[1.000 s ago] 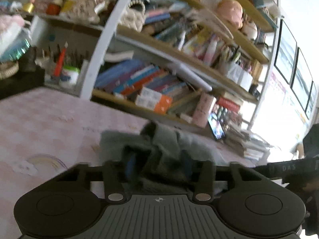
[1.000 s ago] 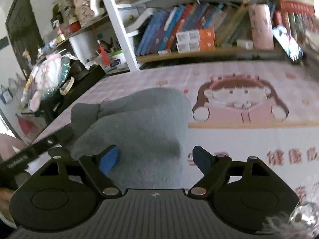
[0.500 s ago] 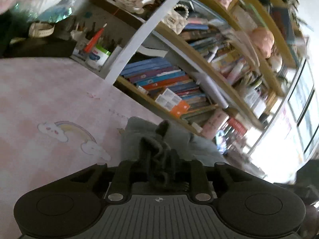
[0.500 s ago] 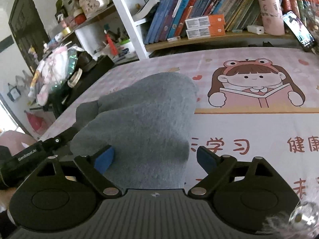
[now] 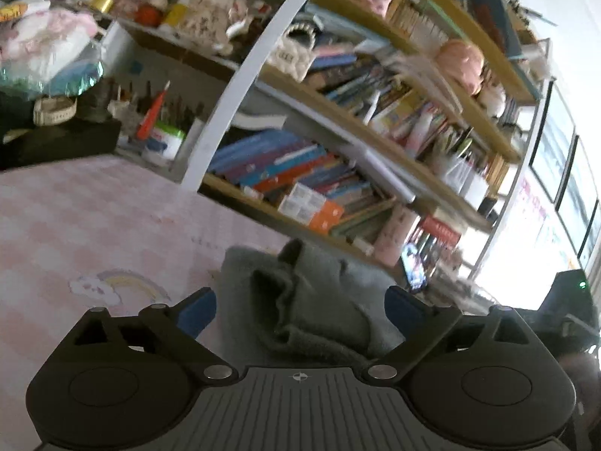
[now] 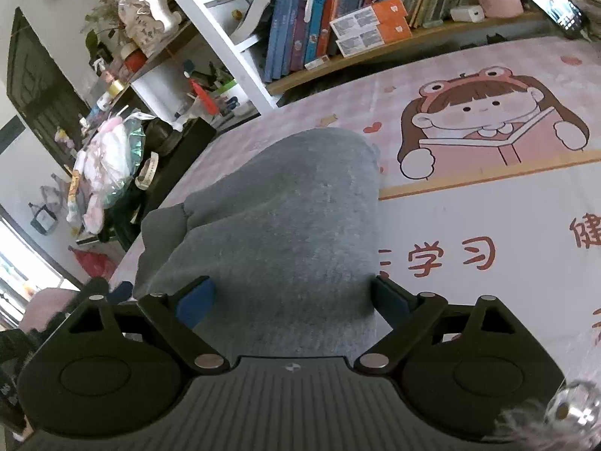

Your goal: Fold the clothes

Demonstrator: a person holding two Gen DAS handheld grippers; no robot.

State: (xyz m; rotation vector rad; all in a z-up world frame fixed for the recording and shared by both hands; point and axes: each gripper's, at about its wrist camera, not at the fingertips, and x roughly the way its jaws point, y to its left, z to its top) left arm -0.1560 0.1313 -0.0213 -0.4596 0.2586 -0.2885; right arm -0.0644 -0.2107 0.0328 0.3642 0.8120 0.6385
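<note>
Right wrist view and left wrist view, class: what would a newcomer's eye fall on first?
First, the grey garment, heaped on the pink tablecloth between the open fingers of each hand-held gripper. Next, the cartoon girl reading a book, printed on the cloth to its right. Behind, crammed bookshelves fill the background.

Grey garment [image 6: 285, 218] between spread right gripper [image 6: 291, 300] fingers — pink tablecloth [image 6: 488, 225].

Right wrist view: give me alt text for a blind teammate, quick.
A folded grey garment lies on a pink cartoon-print tablecloth, between the spread blue-padded fingers of the open right gripper. Behind stands a cluttered bookshelf.
</note>
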